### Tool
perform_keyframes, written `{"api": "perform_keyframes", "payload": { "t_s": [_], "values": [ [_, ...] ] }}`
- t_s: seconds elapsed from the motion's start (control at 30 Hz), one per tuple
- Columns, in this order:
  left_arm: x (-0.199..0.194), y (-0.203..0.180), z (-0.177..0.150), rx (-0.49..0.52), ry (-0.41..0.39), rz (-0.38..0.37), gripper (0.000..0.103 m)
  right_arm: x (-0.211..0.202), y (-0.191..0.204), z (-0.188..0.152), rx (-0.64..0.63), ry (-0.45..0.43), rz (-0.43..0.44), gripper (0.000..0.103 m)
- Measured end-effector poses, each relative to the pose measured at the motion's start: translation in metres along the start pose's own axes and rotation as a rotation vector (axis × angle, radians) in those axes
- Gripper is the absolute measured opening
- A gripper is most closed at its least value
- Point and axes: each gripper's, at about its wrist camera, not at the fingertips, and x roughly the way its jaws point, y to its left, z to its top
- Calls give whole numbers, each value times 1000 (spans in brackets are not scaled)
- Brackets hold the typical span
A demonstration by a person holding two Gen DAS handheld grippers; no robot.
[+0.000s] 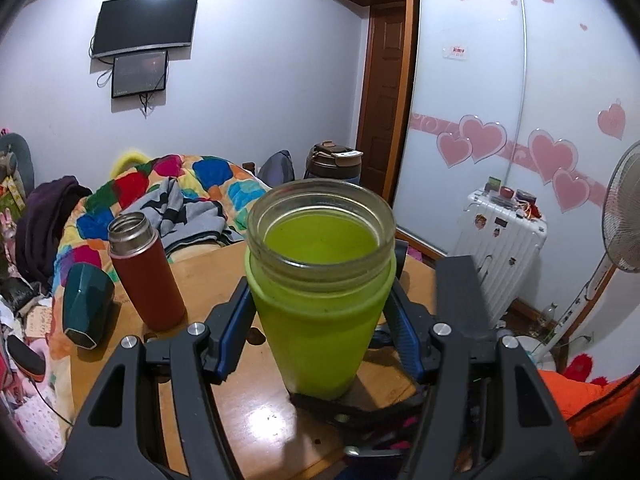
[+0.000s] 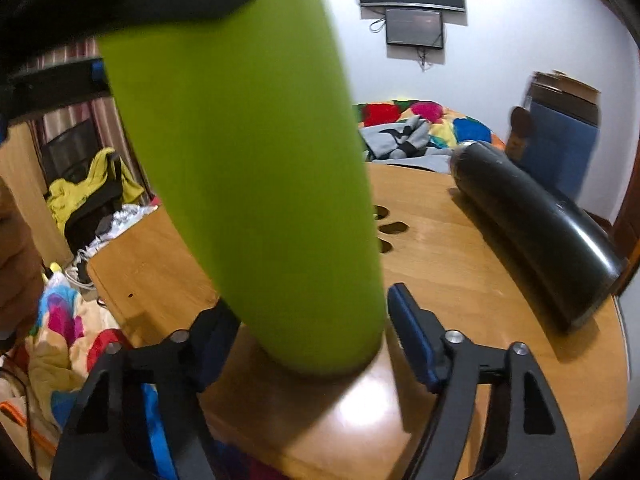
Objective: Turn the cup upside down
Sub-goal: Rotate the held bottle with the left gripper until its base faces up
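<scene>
A lime-green cup point(image 1: 320, 304) with a clear glass rim stands upright, mouth up, on the wooden table point(image 1: 256, 412). My left gripper point(image 1: 320, 312) has its blue-padded fingers point(image 1: 234, 332) pressed on both sides of the cup, shut on it. In the right wrist view the same green cup point(image 2: 256, 184) fills the left centre, blurred, its base at the table. My right gripper point(image 2: 308, 340) is open, its fingers either side of the cup's base with a gap at the right pad point(image 2: 412, 340). The other gripper point(image 1: 460, 300) shows just behind the cup.
A red steel flask point(image 1: 146, 272) stands open left of the cup, with a dark teal cup point(image 1: 86, 308) on its side beside it. A black bottle point(image 2: 536, 236) lies on the table at the right. A bed with a colourful quilt point(image 1: 168, 188) lies beyond; the table edge is near.
</scene>
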Motion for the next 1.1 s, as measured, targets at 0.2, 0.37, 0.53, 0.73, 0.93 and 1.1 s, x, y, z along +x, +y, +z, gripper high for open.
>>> {"api": "perform_keyframes", "payload": {
  "t_s": [0.2, 0.37, 0.53, 0.73, 0.93, 1.1],
  "values": [
    [2, 11, -1, -45, -14, -13, 63, -2, 15, -4, -46, -41, -23, 65],
    [4, 26, -2, -107, -31, -38, 63, -8, 25, -9, -75, -65, -33, 63],
    [-1, 34, -4, -129, -56, -30, 65, -19, 28, -13, -94, -82, -40, 62],
    [0, 55, -6, -210, -50, -35, 69, -31, 35, -17, -114, -93, -40, 62],
    [8, 74, -17, -254, -35, 28, 74, -44, 42, -21, -117, -127, -25, 62],
    [26, 97, -30, -353, 1, -1, 75, -49, 43, -23, -92, -152, -9, 62]
  ]
}}
